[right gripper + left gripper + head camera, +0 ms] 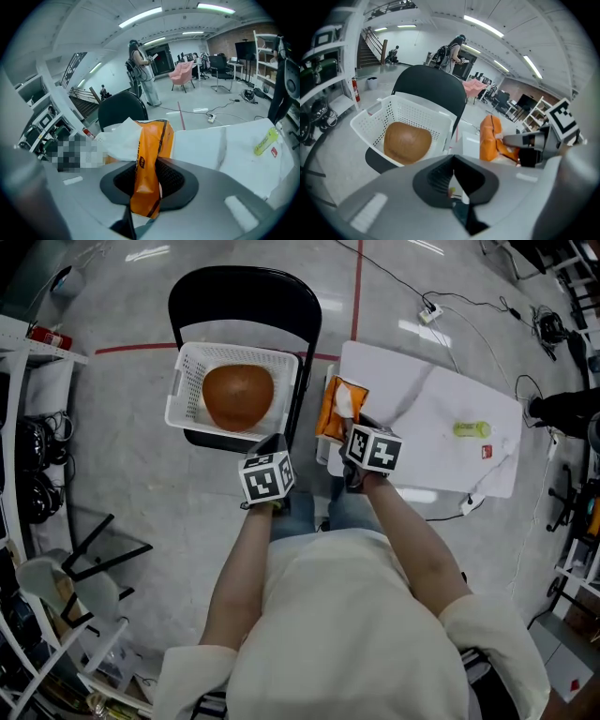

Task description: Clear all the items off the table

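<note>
The white table (441,395) stands on a polished grey floor (122,474) crossed by red lines, with cables and a power strip (431,312) lying beyond its far edge. Most of the tabletop is bare. A green tube (472,429) lies near its right end, and a small red-and-white item (486,452) sits just beside the tube, towards the near right corner. At the table's left end the right gripper (147,187) is clenched on an orange bag (339,407). The bag hangs pinched between its jaws, with a white flap at its top. The left gripper (452,185) is clenched with nothing between its jaws, and it is held over the gap between the table and a black chair (246,292). A white basket (187,381) rests on the chair seat with a brown lump (238,396) inside it. Shelving lines the left side of the room, with a fire extinguisher (49,337) by it. The gripper views show a wide hall with strip lights on the ceiling, a staircase (370,44), office chairs, and a person (140,70) standing well behind the chair.
</note>
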